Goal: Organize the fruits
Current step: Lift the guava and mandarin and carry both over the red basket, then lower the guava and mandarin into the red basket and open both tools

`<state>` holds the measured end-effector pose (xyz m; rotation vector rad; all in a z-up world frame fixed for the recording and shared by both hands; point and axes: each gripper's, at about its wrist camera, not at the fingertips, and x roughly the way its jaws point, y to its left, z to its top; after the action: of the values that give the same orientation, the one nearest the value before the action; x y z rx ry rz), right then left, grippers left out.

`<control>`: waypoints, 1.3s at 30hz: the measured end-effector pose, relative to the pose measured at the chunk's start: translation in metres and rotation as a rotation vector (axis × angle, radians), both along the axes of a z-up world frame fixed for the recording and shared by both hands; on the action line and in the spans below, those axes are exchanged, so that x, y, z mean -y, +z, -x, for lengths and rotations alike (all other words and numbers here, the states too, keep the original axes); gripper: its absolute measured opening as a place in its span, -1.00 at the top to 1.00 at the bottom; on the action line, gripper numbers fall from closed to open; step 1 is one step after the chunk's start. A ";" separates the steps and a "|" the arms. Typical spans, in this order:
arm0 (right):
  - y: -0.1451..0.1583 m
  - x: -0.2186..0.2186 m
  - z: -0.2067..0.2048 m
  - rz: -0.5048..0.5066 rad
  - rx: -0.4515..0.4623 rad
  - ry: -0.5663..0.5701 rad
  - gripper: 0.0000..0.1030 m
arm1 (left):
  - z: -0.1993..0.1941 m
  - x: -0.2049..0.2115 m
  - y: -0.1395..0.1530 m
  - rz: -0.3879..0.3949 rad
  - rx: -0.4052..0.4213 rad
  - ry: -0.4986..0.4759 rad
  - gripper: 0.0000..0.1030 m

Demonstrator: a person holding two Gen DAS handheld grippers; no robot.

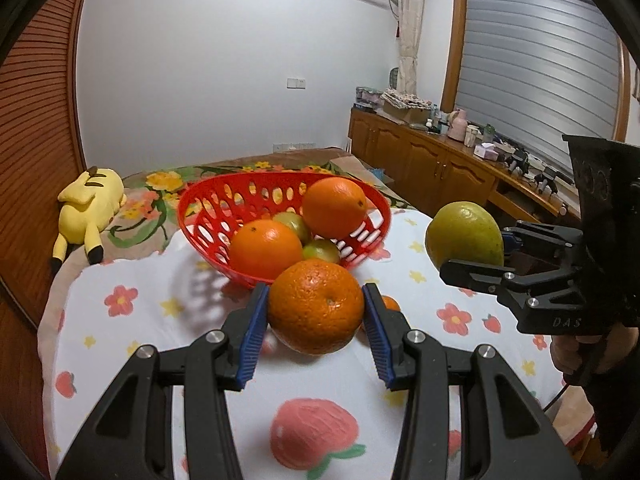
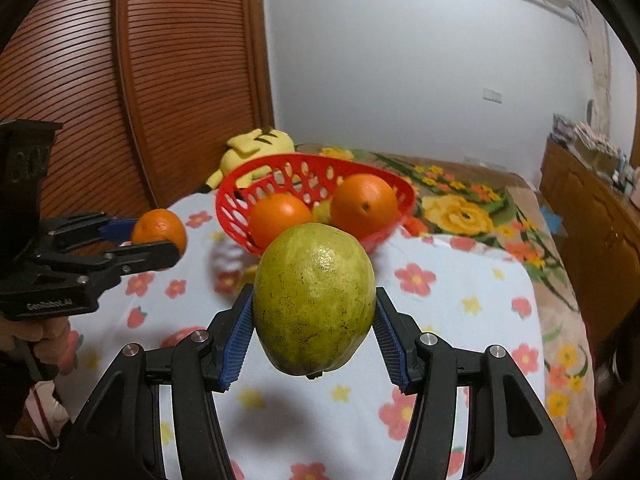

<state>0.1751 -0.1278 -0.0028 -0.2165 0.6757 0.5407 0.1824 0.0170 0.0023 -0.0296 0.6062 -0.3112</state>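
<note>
Gripping one tangerine (image 1: 316, 306) between its blue pads, the left hand-held gripper (image 1: 315, 322) holds it just in front of the red basket (image 1: 208, 216); the right hand-held gripper (image 2: 314, 334) clamps one green guava (image 2: 315, 298) above the flowered bedspread (image 2: 460, 300); the basket holds two oranges (image 1: 335, 207) and at least two small green fruits (image 1: 321, 251); one yellow plush toy (image 1: 89, 210) lies beyond.
</note>
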 end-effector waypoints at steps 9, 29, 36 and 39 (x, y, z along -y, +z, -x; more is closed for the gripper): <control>0.001 -0.030 -0.029 0.041 -0.001 0.044 -0.12 | -0.026 -0.020 0.000 -0.002 -0.003 0.029 0.13; -0.015 -0.081 -0.120 0.098 -0.066 0.115 -0.12 | -0.089 -0.050 -0.010 0.014 -0.026 0.065 0.13; -0.023 -0.091 -0.139 0.115 -0.091 0.126 -0.12 | -0.097 -0.054 -0.014 0.020 -0.032 0.065 0.13; -0.025 -0.097 -0.146 0.120 -0.099 0.132 -0.12 | -0.098 -0.055 -0.014 0.022 -0.031 0.064 0.13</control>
<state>0.3209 -0.0309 -0.0274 -0.3503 0.7952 0.6411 0.2804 0.0721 -0.0115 -0.0751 0.6316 -0.2552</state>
